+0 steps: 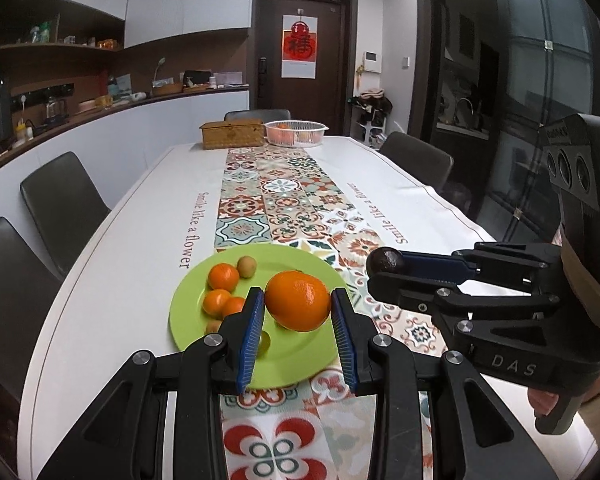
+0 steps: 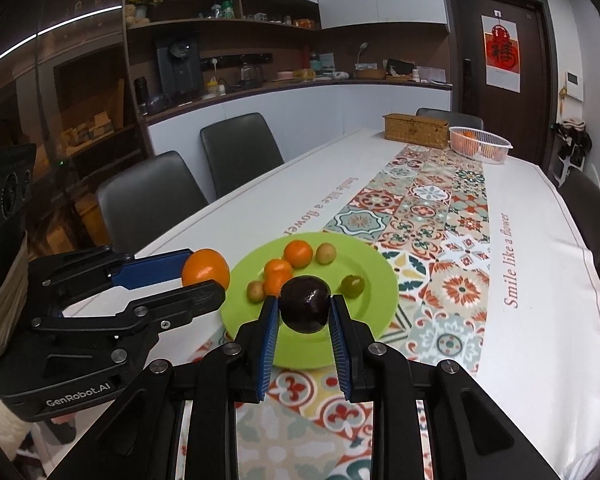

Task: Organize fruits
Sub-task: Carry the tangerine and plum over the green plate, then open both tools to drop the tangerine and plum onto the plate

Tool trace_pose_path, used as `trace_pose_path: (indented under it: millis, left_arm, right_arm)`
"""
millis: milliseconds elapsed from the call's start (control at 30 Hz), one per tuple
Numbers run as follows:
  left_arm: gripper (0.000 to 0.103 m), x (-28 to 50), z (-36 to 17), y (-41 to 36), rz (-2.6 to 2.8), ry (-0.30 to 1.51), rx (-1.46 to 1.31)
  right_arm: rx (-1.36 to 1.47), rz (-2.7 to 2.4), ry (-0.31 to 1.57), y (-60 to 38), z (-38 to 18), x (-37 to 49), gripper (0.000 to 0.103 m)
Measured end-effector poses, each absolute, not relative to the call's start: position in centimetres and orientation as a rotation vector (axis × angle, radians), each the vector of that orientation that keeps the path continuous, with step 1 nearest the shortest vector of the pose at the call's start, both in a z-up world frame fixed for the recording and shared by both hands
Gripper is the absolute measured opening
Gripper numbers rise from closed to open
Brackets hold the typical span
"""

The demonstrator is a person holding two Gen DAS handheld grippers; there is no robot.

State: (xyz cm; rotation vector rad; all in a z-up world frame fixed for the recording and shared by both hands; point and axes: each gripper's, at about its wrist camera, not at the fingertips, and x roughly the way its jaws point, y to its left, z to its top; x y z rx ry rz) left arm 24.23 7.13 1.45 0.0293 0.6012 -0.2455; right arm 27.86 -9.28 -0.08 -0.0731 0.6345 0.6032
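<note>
My left gripper [image 1: 298,304] is shut on a large orange [image 1: 298,300] and holds it above the green plate [image 1: 300,356]. My right gripper [image 2: 305,306] is shut on a dark purple-brown fruit [image 2: 305,309] and holds it above the same plate [image 2: 364,264]. On the plate lie small tangerines [image 1: 223,277] and small yellow-green fruits [image 1: 247,266]. In the right wrist view the left gripper [image 2: 204,276] shows at the left with the orange [image 2: 205,267]. In the left wrist view the right gripper [image 1: 384,266] shows at the right with the dark fruit [image 1: 385,261].
A white basket [image 1: 296,133] holding oranges and a wicker box [image 1: 231,133] stand at the table's far end. A patterned runner [image 1: 288,200] runs along the white tablecloth. Dark chairs [image 1: 62,204] stand around the table.
</note>
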Motion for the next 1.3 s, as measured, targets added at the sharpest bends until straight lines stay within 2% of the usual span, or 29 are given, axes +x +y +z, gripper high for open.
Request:
trace_pose_path:
  millis: [567, 1067, 1133, 1200, 1233, 1300]
  left_arm:
    - [0.034, 31.7, -0.6, 9.9, -0.228, 0.669, 0.007]
    - [0.034, 36.6, -4.3, 10.5, -0.237, 0.770, 0.013]
    - [0.037, 36.6, -4.3, 10.5, -0.227, 0.762, 0.028]
    - [0.045, 36.3, -4.1, 10.8, -0.207, 0.751, 0.034]
    - [0.045, 36.0, -4.0, 11.0, -0.192, 0.745, 0.032]
    - [0.045, 35.7, -3.8, 11.3, -0.173, 0.750, 0.029]
  right_arm:
    - [-0.083, 0.593, 0.687, -6.3, -1.4, 34.5, 0.027]
    - [-0.069, 0.579, 0.811, -4.7, -6.0, 38.9, 0.027]
    - [-0.079, 0.573, 0.815, -4.6, -6.5, 39.0, 0.027]
    - [-0.087, 0.572, 0.823, -4.5, -6.8, 39.0, 0.032]
    - [-0.091, 0.563, 0.824, -4.5, -6.8, 39.0, 0.037]
    - [-0.087, 0.549, 0.813, -4.7, -6.8, 38.8, 0.037]
